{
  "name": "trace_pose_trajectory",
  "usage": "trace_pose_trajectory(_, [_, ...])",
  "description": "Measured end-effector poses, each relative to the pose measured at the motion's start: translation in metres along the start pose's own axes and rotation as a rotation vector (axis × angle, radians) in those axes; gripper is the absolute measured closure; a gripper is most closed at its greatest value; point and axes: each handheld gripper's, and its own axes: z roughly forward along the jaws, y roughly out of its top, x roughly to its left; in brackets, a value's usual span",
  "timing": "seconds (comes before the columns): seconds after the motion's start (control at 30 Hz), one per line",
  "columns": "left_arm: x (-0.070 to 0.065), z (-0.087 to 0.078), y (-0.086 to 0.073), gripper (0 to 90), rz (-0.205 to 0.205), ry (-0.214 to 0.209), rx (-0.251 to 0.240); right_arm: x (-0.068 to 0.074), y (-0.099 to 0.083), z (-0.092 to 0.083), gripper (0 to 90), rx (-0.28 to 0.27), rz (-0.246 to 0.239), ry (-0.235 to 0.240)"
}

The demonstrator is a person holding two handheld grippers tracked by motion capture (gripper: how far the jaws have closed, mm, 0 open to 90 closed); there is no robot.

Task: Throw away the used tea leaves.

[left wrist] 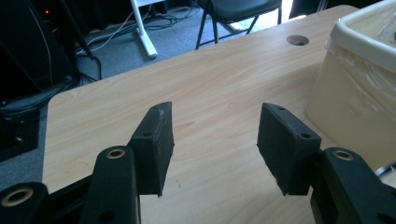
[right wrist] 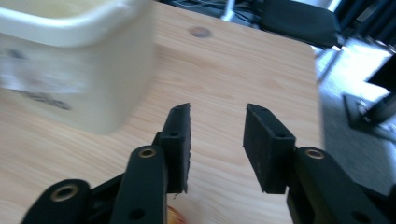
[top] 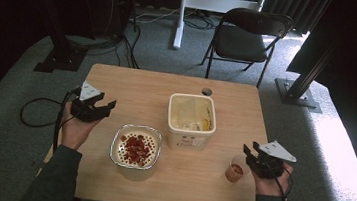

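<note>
- High view: your left gripper (top: 96, 106) hovers beside the metal bowl (top: 135, 148) of red pieces; your right gripper (top: 256, 155) sits just right of the small cup (top: 236, 170).
- Left gripper view: jaws parted, empty, over bare table (left wrist: 210, 88).
- Right gripper view: jaws parted, gripping nothing, near the cream tub (right wrist: 79, 60).

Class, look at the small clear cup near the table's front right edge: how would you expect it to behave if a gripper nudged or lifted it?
The small clear cup looks thin-walled, so it is probably light and would slide or tip under a sideways nudge. Its walls may flex or crumple if squeezed hard. It seems to hold something reddish, which could spill if it tilts.
</note>
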Motion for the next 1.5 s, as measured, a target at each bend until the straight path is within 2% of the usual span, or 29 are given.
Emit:
trace_pose_trajectory(0.03, [0.000,0.000,0.000,46.7,0.000,0.000,0.000,-0.007,-0.003,-0.002,62.4,0.005,0.014,-0.013])
trace_pose_trajectory(0.07, [0.000,-0.002,-0.003,46.7,-0.004,-0.001,0.000,-0.007,-0.003,-0.002,62.4,0.005,0.014,-0.013])
trace_pose_trajectory(0.1, [0.000,-0.006,-0.009,46.7,-0.004,0.014,0.000,-0.020,-0.011,-0.003,64.7,0.029,0.031,-0.043])
trace_pose_trajectory(0.13, [0.000,-0.006,-0.009,46.6,-0.004,0.014,0.000,-0.025,-0.016,-0.003,65.5,0.044,0.040,-0.053])
trace_pose_trajectory(0.17, [0.001,-0.010,-0.015,46.7,-0.011,0.015,-0.005,-0.029,-0.021,-0.002,66.4,0.059,0.046,-0.057])
trace_pose_trajectory(0.23, [0.001,-0.010,-0.015,46.7,-0.011,0.015,-0.005,-0.032,-0.027,-0.001,66.4,0.077,0.046,-0.059])
trace_pose_trajectory(0.27, [0.000,-0.012,-0.023,46.7,-0.009,0.024,-0.011,-0.032,-0.027,-0.001,67.0,0.077,0.046,-0.059])
trace_pose_trajectory(0.3, [0.000,-0.013,-0.026,46.7,-0.010,0.026,-0.011,-0.033,-0.039,0.002,67.6,0.116,0.041,-0.057])
trace_pose_trajectory(0.4, [-0.001,-0.015,-0.034,46.7,-0.030,0.022,-0.014,-0.030,-0.052,0.007,67.5,0.153,0.030,-0.025])
trace_pose_trajectory(0.43, [-0.001,-0.018,-0.038,46.7,-0.040,0.024,-0.017,-0.025,-0.059,0.011,66.1,0.173,0.004,0.005])
trace_pose_trajectory(0.53, [-0.002,-0.023,-0.046,46.7,-0.055,0.027,-0.016,-0.021,-0.064,0.015,64.9,0.182,-0.007,0.023])
trace_pose_trajectory(0.57, [-0.003,-0.026,-0.051,46.7,-0.062,0.027,-0.019,-0.019,-0.067,0.018,64.6,0.185,-0.016,0.049])
trace_pose_trajectory(0.67, [-0.006,-0.034,-0.065,46.7,-0.075,0.034,-0.009,-0.016,-0.069,0.020,64.3,0.184,-0.016,0.066])
trace_pose_trajectory(0.73, [-0.012,-0.042,-0.083,46.7,-0.092,0.021,0.012,-0.011,-0.070,0.022,63.4,0.171,-0.015,0.111])
trace_pose_trajectory(0.77, [-0.012,-0.042,-0.083,46.8,-0.092,0.021,0.012,-0.009,-0.070,0.022,63.1,0.169,-0.016,0.118])
trace_pose_trajectory(0.87, [-0.022,-0.048,-0.102,47.4,-0.085,-0.006,0.041,-0.003,-0.070,0.024,62.8,0.167,-0.026,0.134])
trace_pose_trajectory(0.9, [-0.030,-0.050,-0.113,47.7,-0.071,-0.025,0.060,0.003,-0.069,0.026,62.7,0.169,-0.038,0.152])
trace_pose_trajectory(0.93, [-0.030,-0.050,-0.113,47.9,-0.071,-0.025,0.060,0.006,-0.069,0.027,62.6,0.170,-0.042,0.161])
trace_pose_trajectory(1.03, [-0.041,-0.053,-0.126,48.5,-0.060,-0.073,0.074,0.012,-0.068,0.030,61.9,0.171,-0.052,0.181])
trace_pose_trajectory(1.07, [-0.041,-0.053,-0.126,48.6,-0.060,-0.073,0.074,0.012,-0.068,0.030,61.9,0.171,-0.052,0.181])
trace_pose_trajectory(1.1, [-0.051,-0.057,-0.135,49.0,-0.040,-0.110,0.075,0.019,-0.068,0.031,61.5,0.168,-0.071,0.197])
trace_pose_trajectory(1.2, [-0.062,-0.061,-0.143,50.4,-0.022,-0.166,0.076,0.024,-0.066,0.034,61.5,0.171,-0.082,0.208])
trace_pose_trajectory(1.3, [-0.077,-0.060,-0.149,50.4,0.013,-0.236,0.086,0.028,-0.066,0.036,61.6,0.166,-0.083,0.227])
trace_pose_trajectory(1.37, [-0.087,-0.055,-0.149,50.3,0.065,-0.254,0.098,0.031,-0.065,0.038,61.6,0.164,-0.083,0.240])
trace_pose_trajectory(1.47, [-0.099,-0.049,-0.147,51.0,0.102,-0.294,0.101,0.037,-0.063,0.040,61.7,0.163,-0.092,0.254])
trace_pose_trajectory(1.5, [-0.103,-0.048,-0.147,48.7,0.121,-0.272,0.106,0.040,-0.063,0.041,61.7,0.161,-0.096,0.261])
